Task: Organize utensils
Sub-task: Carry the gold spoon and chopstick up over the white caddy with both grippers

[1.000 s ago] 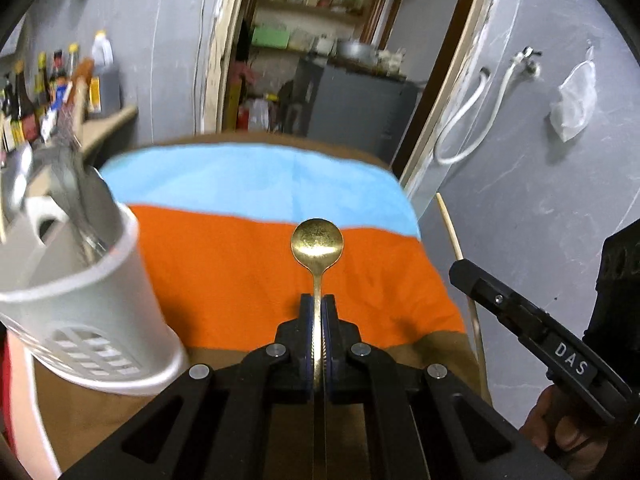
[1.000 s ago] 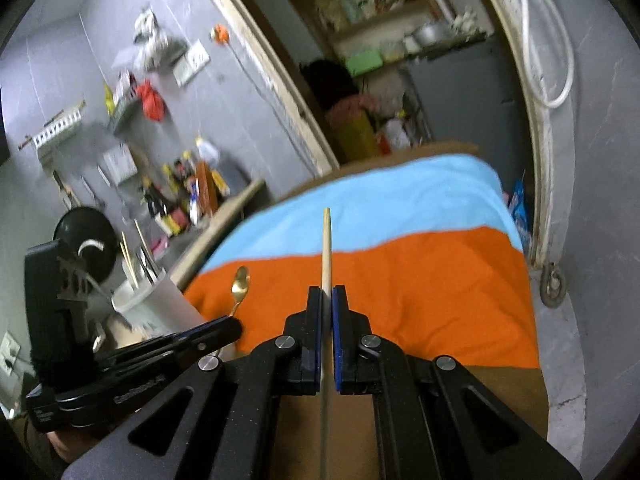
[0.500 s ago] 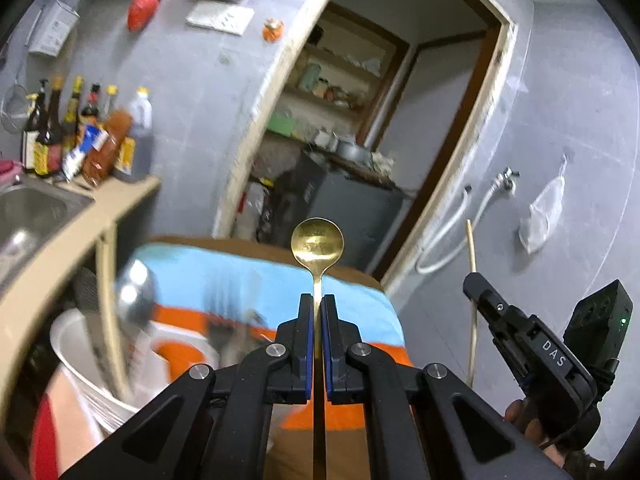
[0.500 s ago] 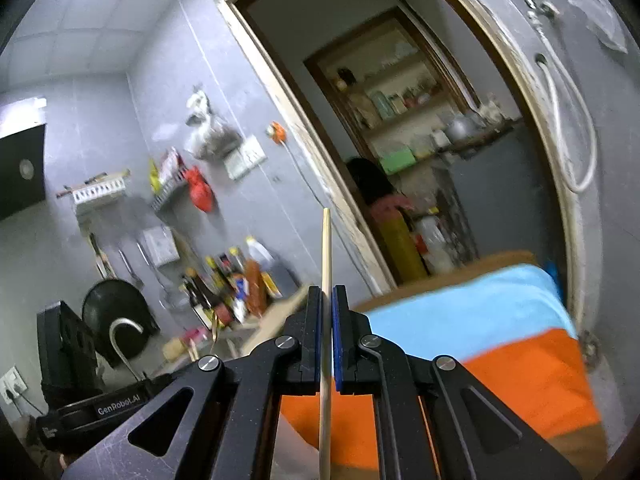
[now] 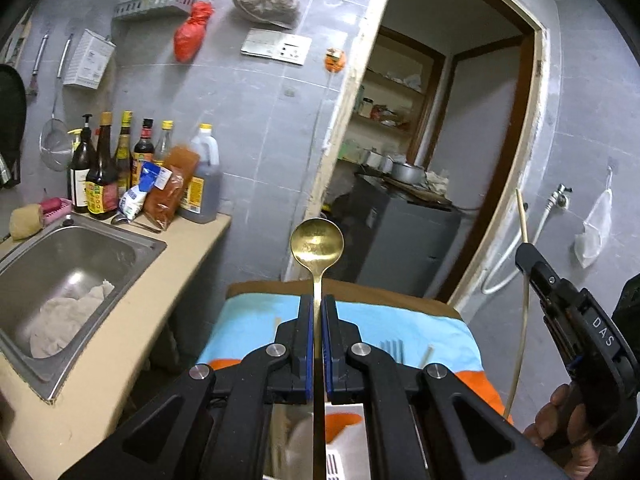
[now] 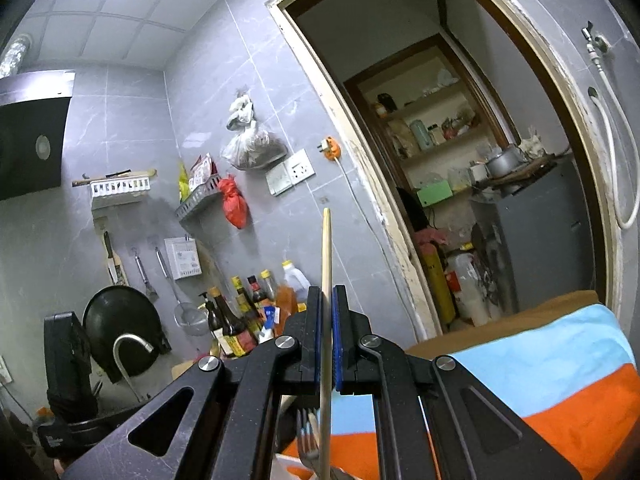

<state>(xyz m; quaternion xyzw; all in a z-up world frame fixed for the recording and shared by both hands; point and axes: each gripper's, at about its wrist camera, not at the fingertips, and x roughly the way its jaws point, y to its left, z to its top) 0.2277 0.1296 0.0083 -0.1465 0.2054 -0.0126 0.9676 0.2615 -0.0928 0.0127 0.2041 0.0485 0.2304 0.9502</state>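
Both tools have tipped up since a second ago. Back then they looked down at the striped cloth (image 5: pixel 256 320), and a white holder full of utensils stood at the left. Now they look at the wall, the door and the sink (image 5: pixel 76 264), and only a white edge shows low between the fingers. I think both tools are over the holder now, so the next step is likely to let the two things slide down into it.

The left gripper (image 5: pixel 319 320) is closed tight on the gold spoon (image 5: pixel 317 248). The spoon stands nearly straight up. Its round bowl is on top and its long handle runs down between the fingers, out of view.

The right gripper (image 6: pixel 327 316) is closed tight on a wooden chopstick (image 6: pixel 326 248). The chopstick stands up too, leaning a tiny bit, with one end high and the other end going down past a fork (image 6: pixel 308 436)
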